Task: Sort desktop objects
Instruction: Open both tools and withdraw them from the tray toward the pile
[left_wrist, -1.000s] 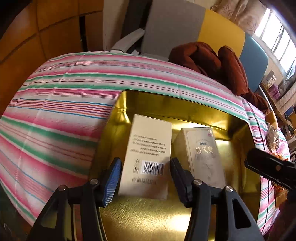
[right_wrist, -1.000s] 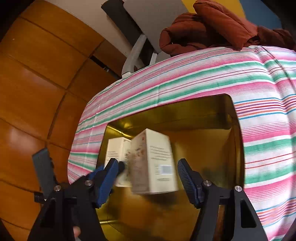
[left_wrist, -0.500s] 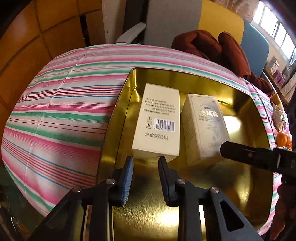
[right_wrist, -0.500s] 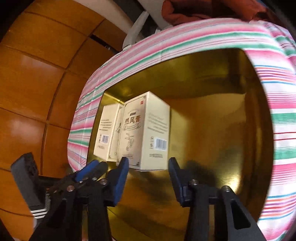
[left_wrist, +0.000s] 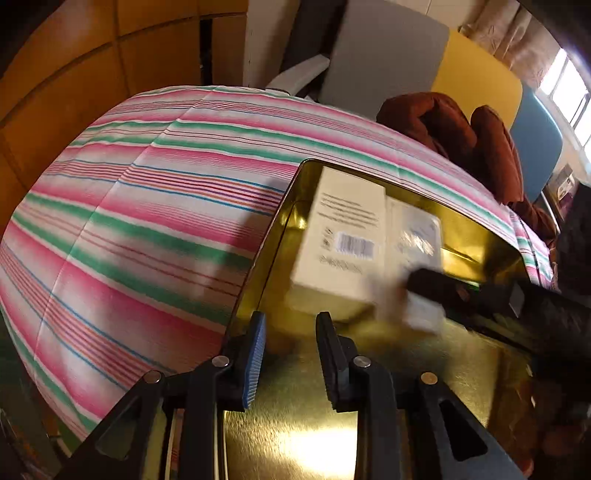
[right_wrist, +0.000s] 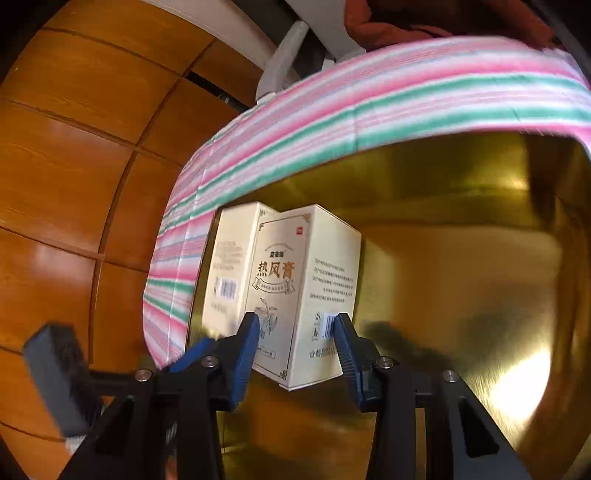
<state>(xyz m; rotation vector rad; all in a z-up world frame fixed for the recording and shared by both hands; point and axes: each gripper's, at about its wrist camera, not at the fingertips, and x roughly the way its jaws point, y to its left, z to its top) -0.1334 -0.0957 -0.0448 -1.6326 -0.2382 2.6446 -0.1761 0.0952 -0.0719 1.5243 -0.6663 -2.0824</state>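
While the left tool (left_wrist: 289, 334) gapes empty, the right tool (right_wrist: 295, 339) pinches a glossy cardboard carton (right_wrist: 303, 291).

The counter (left_wrist: 147, 229) is covered by a cloth with pink, green, white and thin blue stripes. The cloth has soft fold lines and hangs over the edge. A big shiny gold tray (left_wrist: 369, 406) sits right on the cloth, and the cloth shows past its left and far sides. The tray has low walls and rounded corners, and light shines off its floor. Two cream boxes are inside it, side by side and touching. The left box (left_wrist: 343, 236) has a barcode facing up. The right box (right_wrist: 295, 288) has gold writing and a drawn plant on it. A dark red cloth bundle (left_wrist: 461, 140) lies by the far edge of the counter.
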